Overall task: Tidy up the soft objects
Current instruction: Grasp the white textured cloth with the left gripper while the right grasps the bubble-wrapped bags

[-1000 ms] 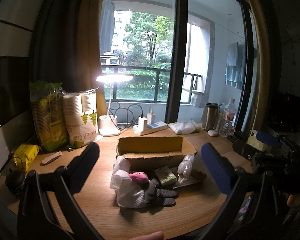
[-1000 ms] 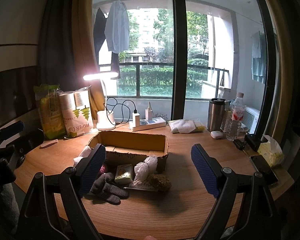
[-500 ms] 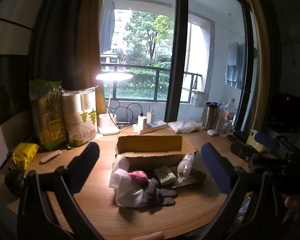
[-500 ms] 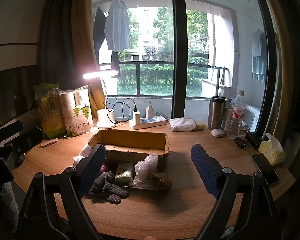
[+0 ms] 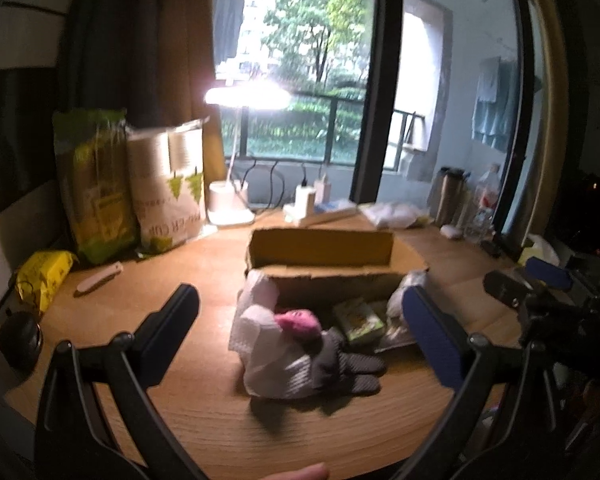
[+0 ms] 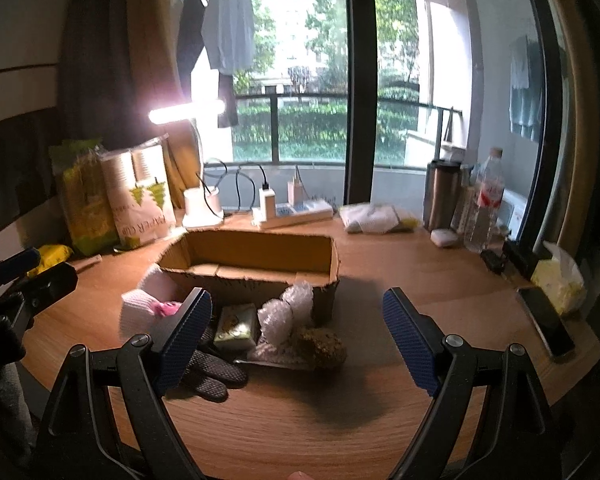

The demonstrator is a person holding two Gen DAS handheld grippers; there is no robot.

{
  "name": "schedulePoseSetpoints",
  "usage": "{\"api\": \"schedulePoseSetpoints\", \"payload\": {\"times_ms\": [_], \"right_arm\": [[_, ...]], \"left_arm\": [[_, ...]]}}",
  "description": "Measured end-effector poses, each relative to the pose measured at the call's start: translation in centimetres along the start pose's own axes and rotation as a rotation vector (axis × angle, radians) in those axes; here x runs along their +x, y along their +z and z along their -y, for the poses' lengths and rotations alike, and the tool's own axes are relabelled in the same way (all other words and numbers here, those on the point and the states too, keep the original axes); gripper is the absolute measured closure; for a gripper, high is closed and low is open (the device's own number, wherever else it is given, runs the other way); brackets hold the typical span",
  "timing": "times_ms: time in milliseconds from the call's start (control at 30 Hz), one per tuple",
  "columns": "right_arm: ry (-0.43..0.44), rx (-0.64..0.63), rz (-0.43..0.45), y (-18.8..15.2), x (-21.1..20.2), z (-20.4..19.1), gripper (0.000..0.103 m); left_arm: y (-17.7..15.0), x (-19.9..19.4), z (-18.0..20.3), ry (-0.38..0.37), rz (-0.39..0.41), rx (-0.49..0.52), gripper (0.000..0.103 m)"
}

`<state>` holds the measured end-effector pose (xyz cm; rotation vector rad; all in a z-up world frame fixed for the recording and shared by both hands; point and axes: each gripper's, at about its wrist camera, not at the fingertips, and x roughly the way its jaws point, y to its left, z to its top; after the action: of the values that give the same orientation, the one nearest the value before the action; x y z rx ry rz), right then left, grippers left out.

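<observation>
Both tongs hang wide open and empty above the near edge of the counter [image 6: 300, 420]: the left tongs [image 5: 300, 332] face the white cloth, the right tongs [image 6: 296, 328] face the pile's middle. Nearest lies the grey dotted glove [image 5: 348, 364], limp and light, probably best pinched at the cuff. Touching it are the white cloth [image 5: 272, 356] and a pink soft thing [image 5: 298, 318]; both should crumple easily. Beside them sit a small green packet [image 6: 236, 326], bubble wrap [image 6: 282, 312] and a brownish scrubby lump [image 6: 322, 346]. Behind stands the open cardboard box [image 6: 256, 256], seemingly empty.
</observation>
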<state>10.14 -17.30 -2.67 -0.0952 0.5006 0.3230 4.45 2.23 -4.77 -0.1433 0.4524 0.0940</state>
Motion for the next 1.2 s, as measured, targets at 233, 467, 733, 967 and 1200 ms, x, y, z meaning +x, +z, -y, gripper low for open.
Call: {"api": "schedulePoseSetpoints", "payload": {"times_ms": [233, 467, 733, 967, 1200], "right_arm": [[0.004, 0.024, -0.083, -0.9, 3.5, 0.6, 0.013], [0.003, 0.038, -0.154, -1.4, 6.6, 1.2, 0.013], [0.05, 0.041, -0.214, -1.3, 10.0, 1.2, 0.013], [0.083, 0.03, -0.262, -1.2, 12.5, 0.8, 0.014], [0.102, 0.014, -0.277, -1.0, 14.0, 0.4, 0.019]], "left_arm": [[-1.0, 4.1, -1.1, 0.034, -0.098, -0.004, 0.001], [-1.6, 7.9, -2.1, 0.064, -0.178, -0.015, 0.001], [-2.2, 12.3, -5.7, 0.102, -0.272, -0.093, 0.002], [-2.6, 14.1, -6.9, 0.083, -0.338, -0.129, 0.011], [-1.4, 15.1, -6.8, 0.041, -0.34, -0.15, 0.013]]}}
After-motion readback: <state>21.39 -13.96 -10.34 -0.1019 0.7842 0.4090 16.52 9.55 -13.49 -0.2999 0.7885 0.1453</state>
